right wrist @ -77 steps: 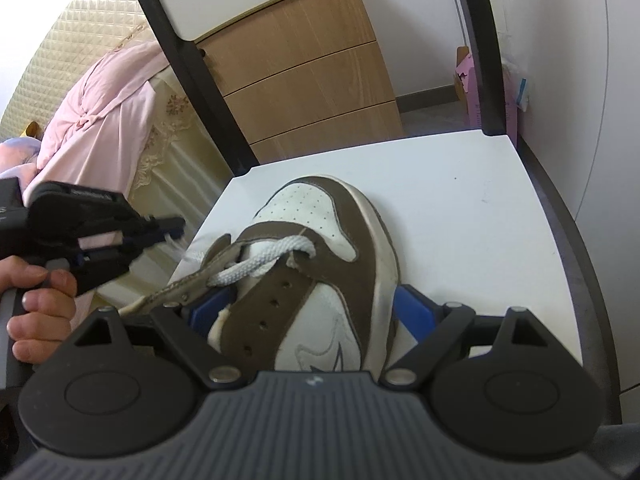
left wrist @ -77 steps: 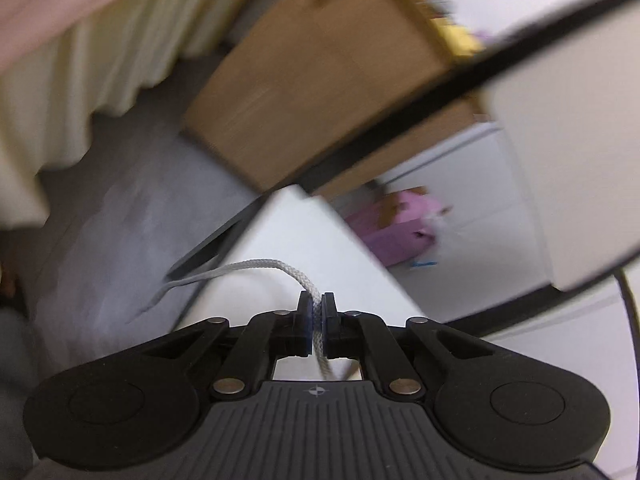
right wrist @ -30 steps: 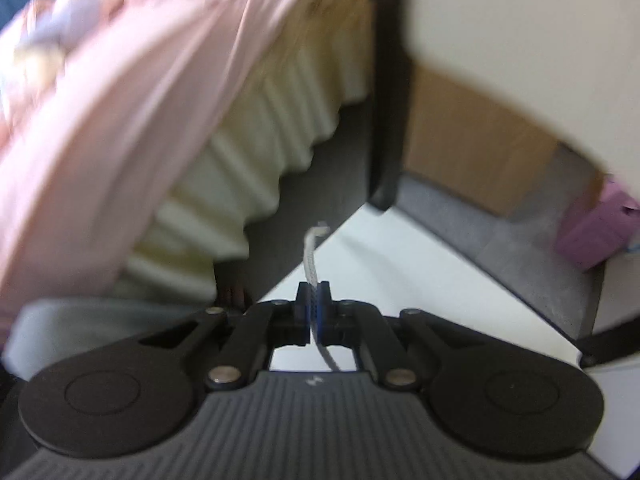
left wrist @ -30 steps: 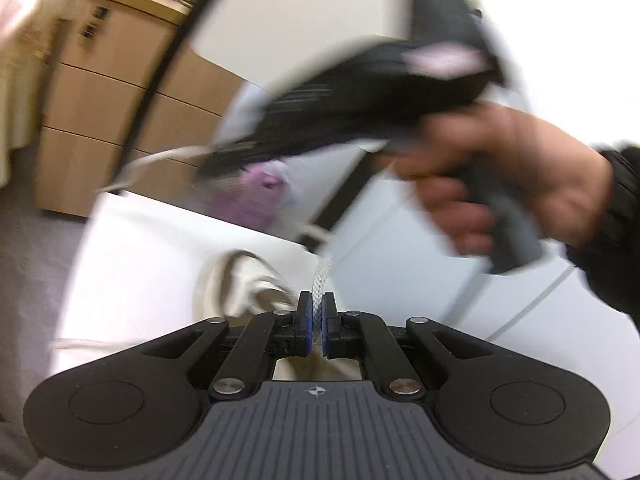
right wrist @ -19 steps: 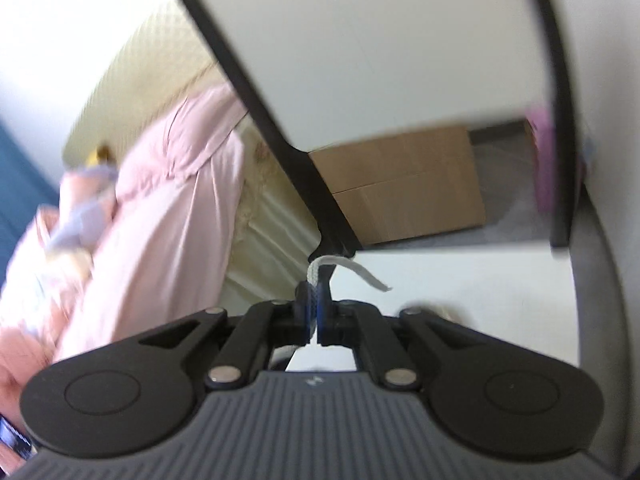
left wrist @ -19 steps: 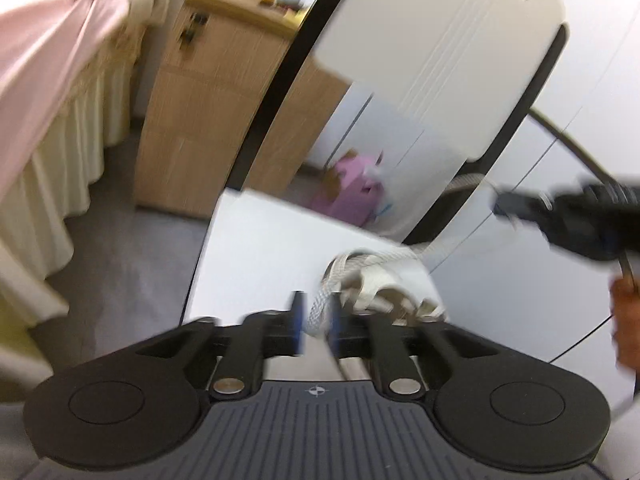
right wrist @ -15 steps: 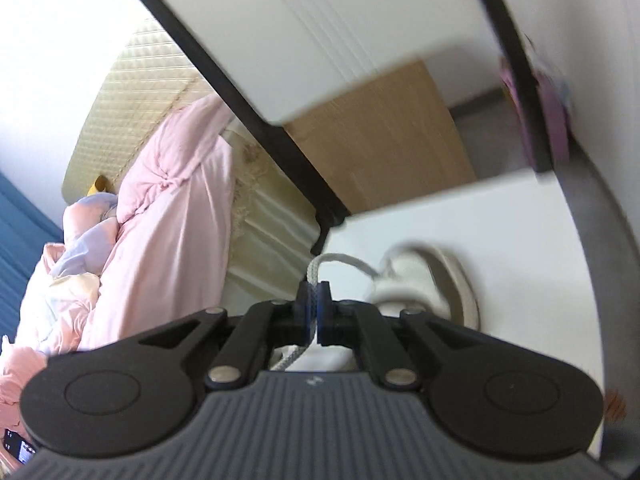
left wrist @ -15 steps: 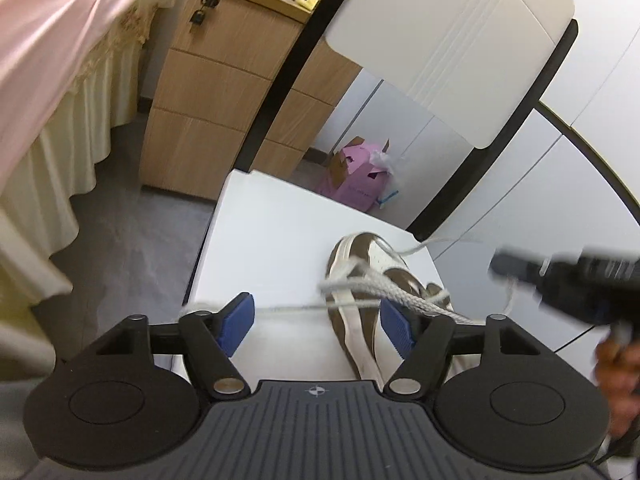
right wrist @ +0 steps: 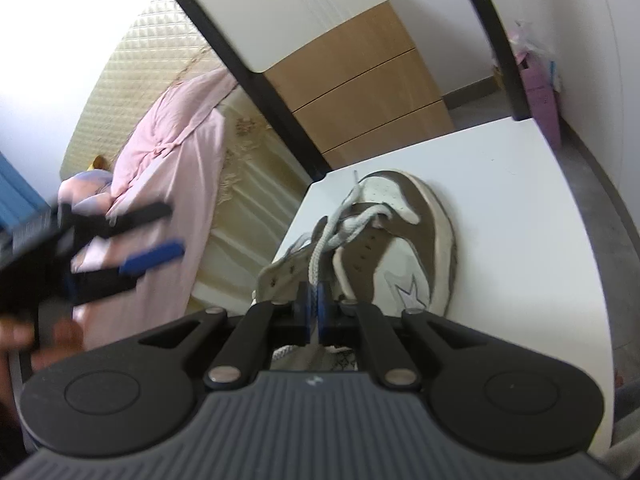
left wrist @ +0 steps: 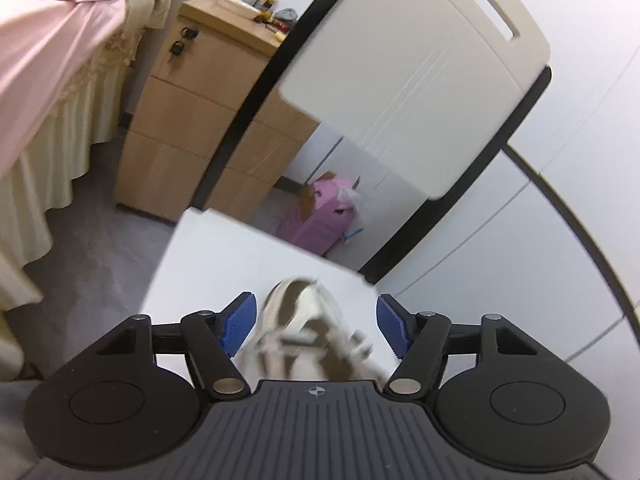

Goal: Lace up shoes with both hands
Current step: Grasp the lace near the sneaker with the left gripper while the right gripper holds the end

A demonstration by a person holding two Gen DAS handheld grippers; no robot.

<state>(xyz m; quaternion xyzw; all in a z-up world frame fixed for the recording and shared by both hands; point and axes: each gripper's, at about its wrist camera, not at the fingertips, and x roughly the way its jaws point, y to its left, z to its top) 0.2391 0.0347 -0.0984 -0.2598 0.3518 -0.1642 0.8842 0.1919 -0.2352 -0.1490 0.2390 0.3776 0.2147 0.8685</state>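
one shoe (right wrist: 394,248) lies on the white chair seat (right wrist: 516,200). right gripper (right wrist: 314,300) pinches its soft, limp lace (right wrist: 320,252); left gripper (left wrist: 314,322) is closing, empty. better hold near the lace tip.

The left tool (left wrist: 316,322) points down over a brown-and-white shoe (left wrist: 308,332), blurred, which lies on a white seat (left wrist: 224,256); its blue pads (left wrist: 239,320) stand apart on either side of the shoe without touching it, and its jaws are closing. Behind the seat rises a white chair back (left wrist: 404,80) in a black frame, with a wooden drawer cabinet (left wrist: 192,120) and a pink box (left wrist: 320,220) on the grey floor (left wrist: 100,248) beyond. A bed with a pink cover (left wrist: 52,40) fills the left edge.
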